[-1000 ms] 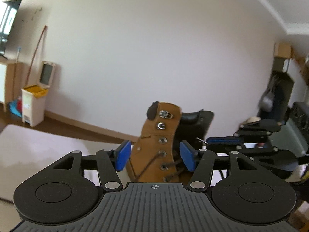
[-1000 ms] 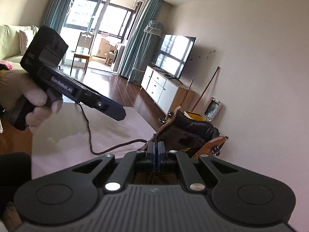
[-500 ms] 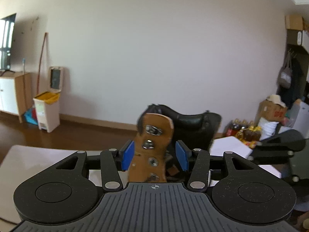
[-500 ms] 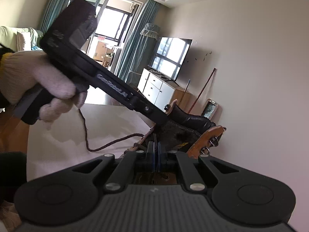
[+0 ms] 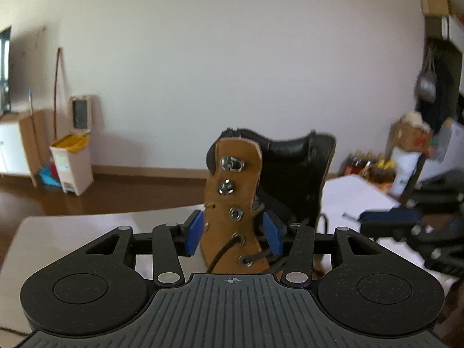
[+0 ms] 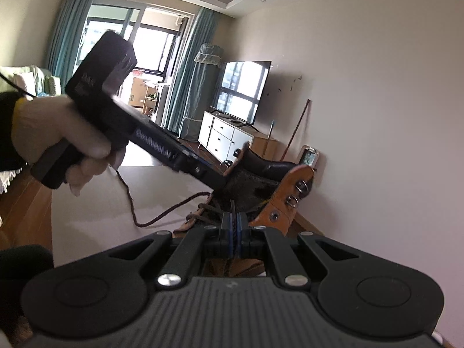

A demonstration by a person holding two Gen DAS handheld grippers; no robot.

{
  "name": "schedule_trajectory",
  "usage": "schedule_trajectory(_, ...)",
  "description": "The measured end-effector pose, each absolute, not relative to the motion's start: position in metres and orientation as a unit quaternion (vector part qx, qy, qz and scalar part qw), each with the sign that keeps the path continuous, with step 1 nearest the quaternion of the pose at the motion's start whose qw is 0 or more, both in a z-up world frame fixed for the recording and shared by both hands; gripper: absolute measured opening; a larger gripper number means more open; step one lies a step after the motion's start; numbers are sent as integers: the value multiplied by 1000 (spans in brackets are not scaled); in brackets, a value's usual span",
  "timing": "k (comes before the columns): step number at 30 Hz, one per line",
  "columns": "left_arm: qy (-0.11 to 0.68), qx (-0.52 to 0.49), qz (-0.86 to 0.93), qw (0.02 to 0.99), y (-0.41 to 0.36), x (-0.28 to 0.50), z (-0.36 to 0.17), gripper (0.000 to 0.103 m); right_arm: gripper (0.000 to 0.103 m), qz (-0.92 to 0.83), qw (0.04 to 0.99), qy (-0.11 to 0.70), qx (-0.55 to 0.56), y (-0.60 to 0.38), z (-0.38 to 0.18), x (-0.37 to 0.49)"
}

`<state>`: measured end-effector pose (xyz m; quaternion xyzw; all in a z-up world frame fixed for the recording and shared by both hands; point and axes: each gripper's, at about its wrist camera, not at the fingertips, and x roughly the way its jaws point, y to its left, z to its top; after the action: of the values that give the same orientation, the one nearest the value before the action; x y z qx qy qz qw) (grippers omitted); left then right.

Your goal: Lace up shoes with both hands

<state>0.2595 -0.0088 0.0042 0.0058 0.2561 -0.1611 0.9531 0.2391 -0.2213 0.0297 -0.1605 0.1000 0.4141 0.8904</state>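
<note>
Around the boot's eyelet flap point(image 5: 232, 203), left fingers point(image 5: 193, 233) stand apart; right fingers point(image 6: 225, 226) pinch the lace point(image 6: 232, 207).

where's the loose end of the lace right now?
In the right wrist view the lace trails left from the boot across the pale table, curling up toward the gloved hand; its tip is hidden behind that hand.
</note>
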Motion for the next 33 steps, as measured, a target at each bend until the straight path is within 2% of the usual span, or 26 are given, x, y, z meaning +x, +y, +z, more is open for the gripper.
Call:
schedule_trajectory(10,275,30,-142,950,-15,264,0,53,4,402,897,111,-148,-226,34,239)
schedule_trajectory(33,257,71,-173,948,-12,247,9,54,4,369,905,114,-180,-219,48,213)
